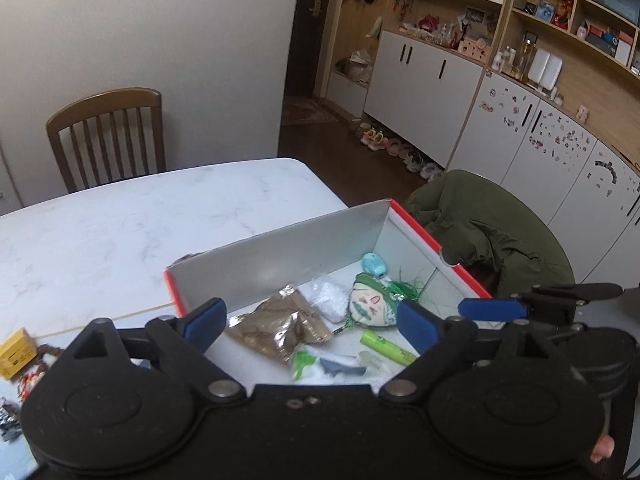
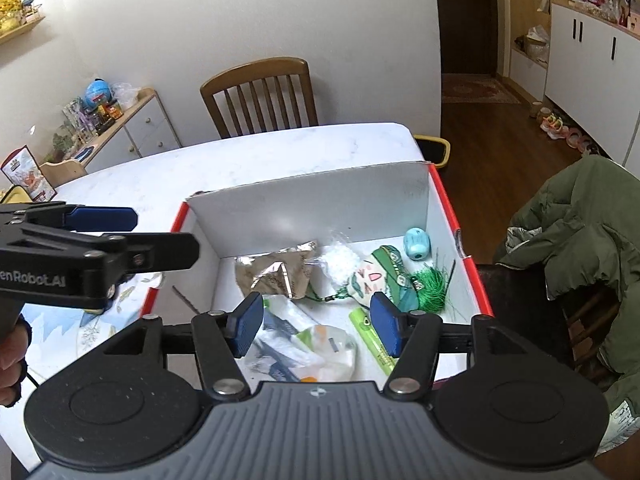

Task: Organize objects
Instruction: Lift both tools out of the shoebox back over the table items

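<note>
On the white marble table (image 1: 120, 232), at nine o'clock in the left wrist view, a small yellow box (image 1: 15, 353) is seen beside some scattered bits near the edge. The left gripper (image 1: 310, 326) is held over the near side of a red-edged cardboard box (image 2: 308, 196), its blue pads spread wide with nothing between them. Inside the box, a crumpled brown foil packet (image 1: 276, 326) lies at the ten o'clock side, with a white crinkled bag (image 1: 330, 300) just beside it. Toward the middle a cloth doll face (image 1: 370, 306) with green tassels is laid, and a light blue sharpener (image 1: 375, 265) sits at twelve o'clock near the far wall. A green tube (image 1: 386, 347) is seen at the near right, beside clear wrapped packets (image 2: 304, 344). The right gripper (image 2: 318, 326) is likewise held wide open and empty above these packets. At three o'clock, off the table, a green jacket (image 2: 580, 240) is draped over a chair.
</note>
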The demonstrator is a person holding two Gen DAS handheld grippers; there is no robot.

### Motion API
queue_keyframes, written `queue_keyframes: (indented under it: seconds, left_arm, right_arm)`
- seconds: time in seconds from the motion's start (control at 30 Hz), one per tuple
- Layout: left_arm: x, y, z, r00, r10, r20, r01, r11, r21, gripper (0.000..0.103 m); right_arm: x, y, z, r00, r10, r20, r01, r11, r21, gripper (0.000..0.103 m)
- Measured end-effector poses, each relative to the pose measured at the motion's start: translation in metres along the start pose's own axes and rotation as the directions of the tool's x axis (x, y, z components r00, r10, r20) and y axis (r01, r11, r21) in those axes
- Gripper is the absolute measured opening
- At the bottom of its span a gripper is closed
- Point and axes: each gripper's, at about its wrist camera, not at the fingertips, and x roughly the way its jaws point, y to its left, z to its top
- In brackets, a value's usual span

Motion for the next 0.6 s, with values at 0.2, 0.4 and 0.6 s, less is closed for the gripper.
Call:
queue_keyframes:
  seconds: [0.2,0.4,0.6]
  left_arm:
    - [-0.025,0.021,-0.013,0.999,0.031,0.045,-0.031,1.000,0.006,0.099]
    - [-0.048,0.048,-0.026,0.995,0.067,0.075,-0.065,0.998,-0.023,0.102]
    - [-0.066,0.090,-0.041,0.994,0.082,0.071,-0.077,0.995,-0.069,0.103]
  right_arm:
    - [-0.006,0.023,-0.005,1.000,-0.012,0.026,0.013,1.000,-0.028,0.070]
    - [-0.008,0.050,-0.003,0.998,-0.009,0.061,0.011,0.999,-0.035,0.080]
    - [-0.001,0.090,-0.003,0.998,0.026,0.050,-0.023,0.999,-0.049,0.084]
